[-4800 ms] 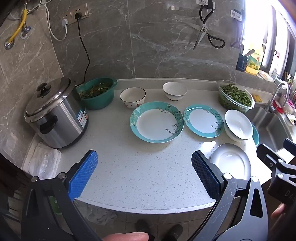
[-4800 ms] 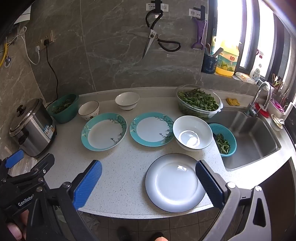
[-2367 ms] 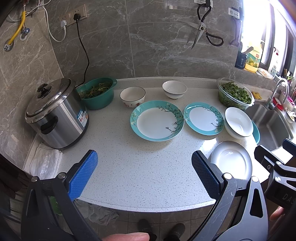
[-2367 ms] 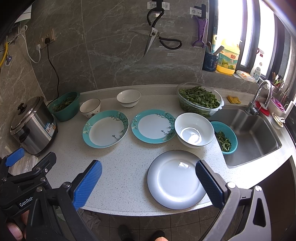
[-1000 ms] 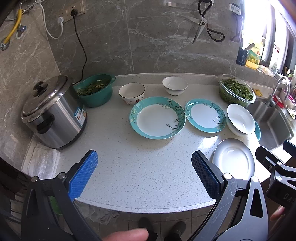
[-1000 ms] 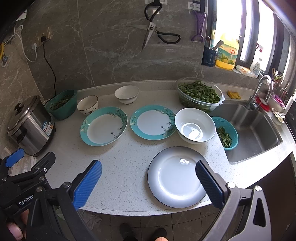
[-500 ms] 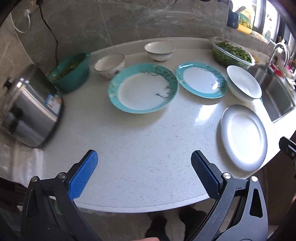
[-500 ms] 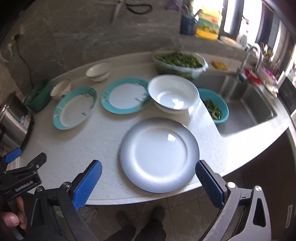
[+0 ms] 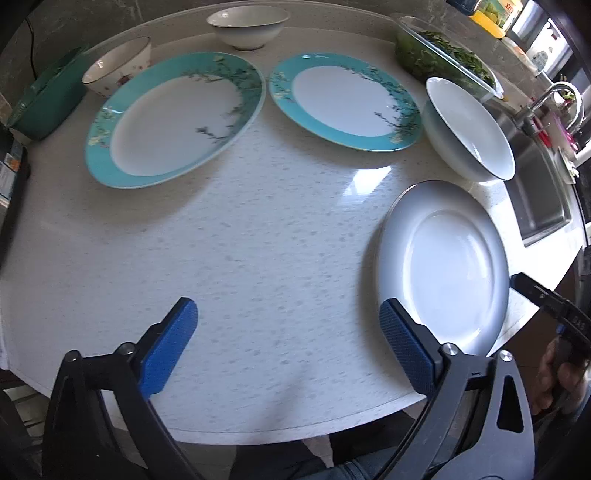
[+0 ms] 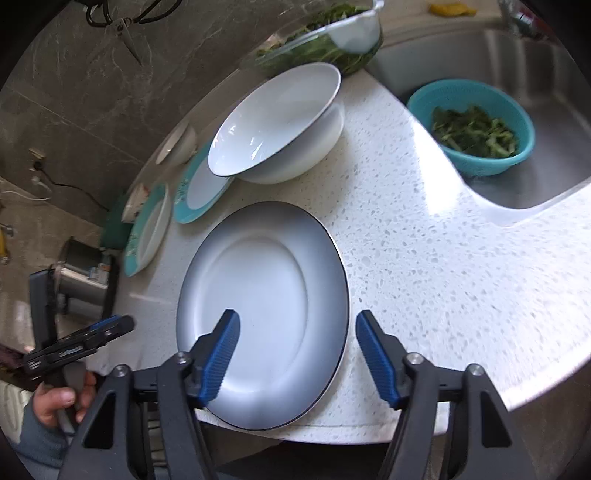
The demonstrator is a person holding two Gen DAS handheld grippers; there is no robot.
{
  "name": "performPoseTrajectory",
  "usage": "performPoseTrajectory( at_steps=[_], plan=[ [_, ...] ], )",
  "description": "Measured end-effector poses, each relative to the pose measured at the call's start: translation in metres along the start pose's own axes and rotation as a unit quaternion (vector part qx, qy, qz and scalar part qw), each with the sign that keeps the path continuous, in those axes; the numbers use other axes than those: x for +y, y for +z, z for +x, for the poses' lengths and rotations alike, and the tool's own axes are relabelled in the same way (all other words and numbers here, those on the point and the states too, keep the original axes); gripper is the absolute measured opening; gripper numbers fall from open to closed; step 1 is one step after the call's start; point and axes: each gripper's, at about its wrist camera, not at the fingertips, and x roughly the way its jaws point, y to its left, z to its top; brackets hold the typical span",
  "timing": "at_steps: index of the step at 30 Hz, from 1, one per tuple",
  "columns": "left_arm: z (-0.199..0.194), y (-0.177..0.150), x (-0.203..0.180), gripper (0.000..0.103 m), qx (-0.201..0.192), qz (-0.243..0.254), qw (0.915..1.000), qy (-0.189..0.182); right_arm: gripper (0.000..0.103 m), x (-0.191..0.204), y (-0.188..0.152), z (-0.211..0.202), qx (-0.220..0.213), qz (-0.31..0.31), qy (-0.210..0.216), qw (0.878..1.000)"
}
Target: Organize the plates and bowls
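Note:
A white plate with a dark rim (image 10: 258,280) (image 9: 450,266) lies near the counter's front edge. My right gripper (image 10: 297,317) hangs just over its near right part. Its jaws are closing, with the plate's right rim between them and the pads not touching it. My left gripper (image 9: 286,310) points down at bare counter left of that plate. Its jaws stand wide and are closing slightly, with nothing between them. Behind are a large white bowl (image 9: 476,129) (image 10: 273,122), two teal-rimmed plates (image 9: 173,118) (image 9: 343,99) and two small bowls (image 9: 118,66) (image 9: 247,26).
A glass dish of greens (image 9: 443,55) stands at the back right. Right of the counter is the sink (image 10: 517,66), holding a teal colander of greens (image 10: 476,129). A green basin (image 9: 44,103) sits far left. The counter's curved front edge (image 9: 295,432) is close below both grippers.
Both grippers have dropped toward the counter and tilted downward. The right one has moved over the white plate and rolled, and its jaws have narrowed. The dishes have not moved.

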Motion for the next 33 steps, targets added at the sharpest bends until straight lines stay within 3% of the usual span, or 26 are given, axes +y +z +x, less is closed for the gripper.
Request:
performPoseTrajectory(
  at_steps=[2, 4, 11, 17, 21, 30, 33],
  plan=[
    [0.008, 0.002, -0.014, 0.093, 0.001, 0.008, 1.0, -0.004, 0.054, -0.012, 0.004, 0.004, 0.007, 0.008, 0.023, 1.0],
    [0.013, 0.003, -0.027, 0.081, 0.006, 0.029, 0.9996, 0.0, 0.04, -0.023, 0.007, 0.007, 0.011, 0.013, 0.037, 0.999],
    [0.038, 0.008, -0.045, 0.054, 0.046, 0.056, 0.9964, -0.044, 0.04, -0.04, 0.016, 0.012, 0.025, 0.023, 0.09, 0.995],
    [0.052, 0.012, -0.049, 0.048, 0.063, 0.073, 0.9919, -0.083, 0.036, -0.04, 0.015, 0.015, 0.048, 0.018, 0.101, 0.994],
    [0.056, 0.014, -0.049, 0.028, 0.07, 0.067, 0.9894, -0.108, 0.034, -0.04, 0.016, 0.017, 0.049, 0.023, 0.107, 0.993],
    [0.068, 0.014, -0.059, 0.028, 0.093, 0.065, 0.9841, -0.137, 0.022, -0.041, 0.023, 0.024, 0.09, 0.03, 0.101, 0.99],
    [0.067, 0.013, -0.068, 0.028, 0.085, 0.084, 0.985, -0.124, 0.021, -0.039, 0.024, 0.026, 0.097, 0.035, 0.096, 0.99]
  ],
)
